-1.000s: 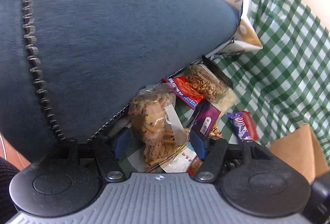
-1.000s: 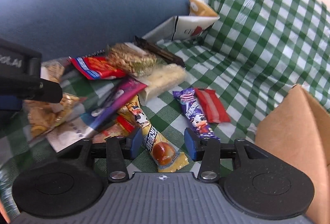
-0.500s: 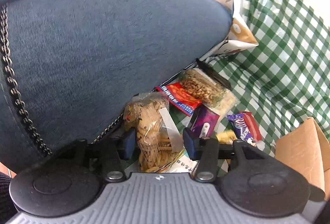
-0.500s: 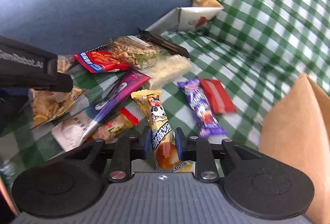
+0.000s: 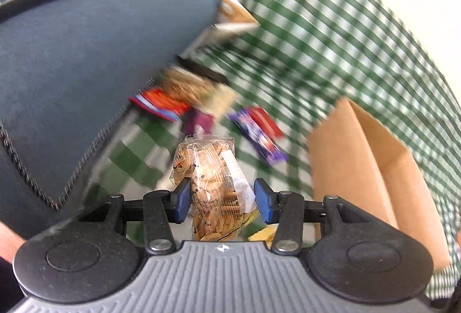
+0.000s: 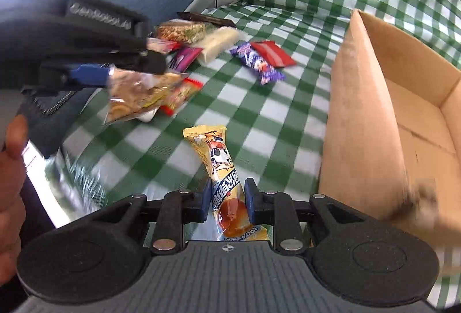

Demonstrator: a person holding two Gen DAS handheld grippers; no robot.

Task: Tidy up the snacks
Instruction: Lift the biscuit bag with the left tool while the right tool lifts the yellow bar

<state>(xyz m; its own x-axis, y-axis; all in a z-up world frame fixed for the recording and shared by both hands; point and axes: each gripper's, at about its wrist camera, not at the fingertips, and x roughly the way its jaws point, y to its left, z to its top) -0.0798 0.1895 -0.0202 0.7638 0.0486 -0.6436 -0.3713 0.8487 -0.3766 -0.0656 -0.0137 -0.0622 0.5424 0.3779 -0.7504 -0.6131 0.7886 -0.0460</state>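
Gripping a crinkly clear bag of biscuits [image 5: 213, 183], the left tool [image 5: 222, 200] holds it above the green checked cloth [image 5: 331, 33]. Right view: the right tool [image 6: 226, 197] clamps a glossy yellow snack stick [image 6: 219, 163] beside a stiff brown cardboard box [image 6: 363, 123].

I see a clear, crinkly plastic bag of biscuits [image 5: 211, 183], a glossy yellow foil-like cake wrapper [image 6: 222, 169], a matt brown cardboard box [image 6: 363, 117], a smooth green-checked tablecloth [image 6: 259, 117] and a soft blue woven fabric cushion [image 5: 86, 53].
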